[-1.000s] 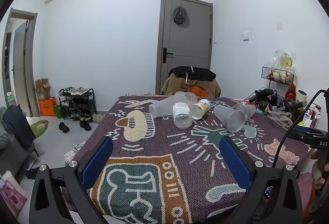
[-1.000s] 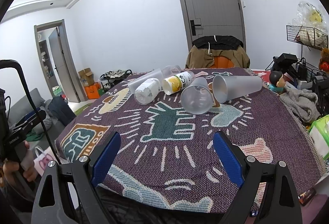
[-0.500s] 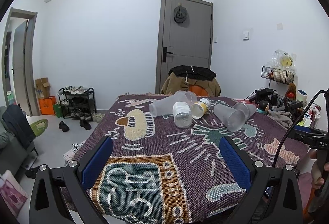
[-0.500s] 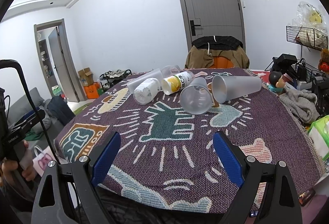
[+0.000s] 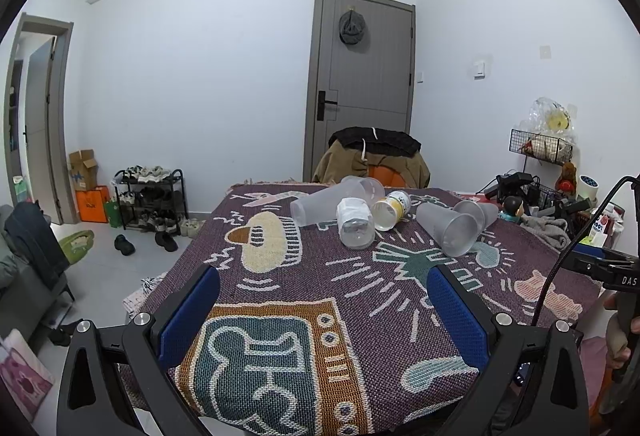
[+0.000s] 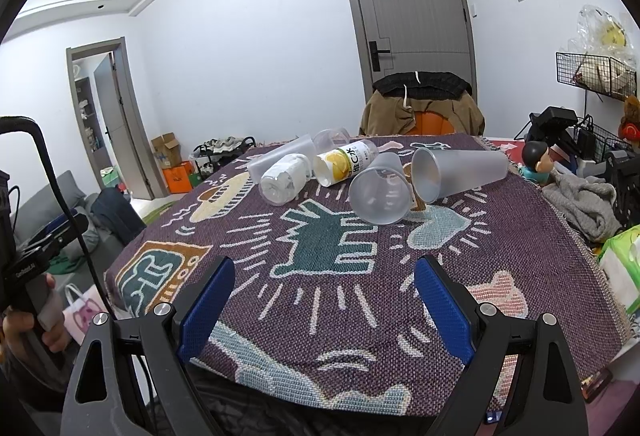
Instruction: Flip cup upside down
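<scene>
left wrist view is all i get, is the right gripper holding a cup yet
observer: no, the right gripper is open with nothing between its fingers, and below it is only the blanket.
operator: whats that cup half hidden behind the short frosted one
observer: a tall frosted cup lying on its side, with its mouth turned toward the short frosted cup.
operator: any print on the yellow bottle
observer: yes, the yellow bottle lies on its side and its label shows a large letter C on this side.
</scene>
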A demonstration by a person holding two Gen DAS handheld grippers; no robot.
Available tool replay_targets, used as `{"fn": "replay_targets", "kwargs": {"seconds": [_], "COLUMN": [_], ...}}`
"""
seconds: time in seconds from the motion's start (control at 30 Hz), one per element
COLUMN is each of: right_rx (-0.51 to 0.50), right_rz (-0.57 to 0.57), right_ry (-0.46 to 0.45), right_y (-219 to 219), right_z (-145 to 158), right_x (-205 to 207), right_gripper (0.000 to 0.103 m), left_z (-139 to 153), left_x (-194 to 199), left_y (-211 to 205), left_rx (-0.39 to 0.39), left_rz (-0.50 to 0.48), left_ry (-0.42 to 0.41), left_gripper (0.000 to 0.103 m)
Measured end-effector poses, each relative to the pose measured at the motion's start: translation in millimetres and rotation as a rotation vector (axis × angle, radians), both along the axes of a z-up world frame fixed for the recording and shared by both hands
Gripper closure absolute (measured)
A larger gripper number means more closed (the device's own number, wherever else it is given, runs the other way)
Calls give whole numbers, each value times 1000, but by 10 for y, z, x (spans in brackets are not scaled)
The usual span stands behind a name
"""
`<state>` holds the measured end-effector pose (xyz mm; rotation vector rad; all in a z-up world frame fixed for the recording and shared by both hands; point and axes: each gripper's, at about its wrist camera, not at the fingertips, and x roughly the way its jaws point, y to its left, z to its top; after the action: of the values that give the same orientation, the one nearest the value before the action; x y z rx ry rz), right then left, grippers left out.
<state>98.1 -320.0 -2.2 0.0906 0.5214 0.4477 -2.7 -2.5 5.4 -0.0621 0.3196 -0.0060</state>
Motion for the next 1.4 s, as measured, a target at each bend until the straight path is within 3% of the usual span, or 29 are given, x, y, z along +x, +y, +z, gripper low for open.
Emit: {"fn": "replay_targets", "kwargs": {"seconds": [0.83,1.17,1.4], "right_rx": [-25,-82,-201], "right_rz": [17,67,137], "right_ry": [-16,-79,-128], "right_y": [-17,127,428], "right_z": [72,330,485], "right_x": [132,575,959], "right_gripper": [11,11,11], "left_z": [-12,194,263], "left_x": [133,473,731], "left_y": [93,253,412], "left_rx": [-14,23,40], "left_rz": [3,42,71], "left_ry": [13,9,36], "left_gripper": [0,0,0]}}
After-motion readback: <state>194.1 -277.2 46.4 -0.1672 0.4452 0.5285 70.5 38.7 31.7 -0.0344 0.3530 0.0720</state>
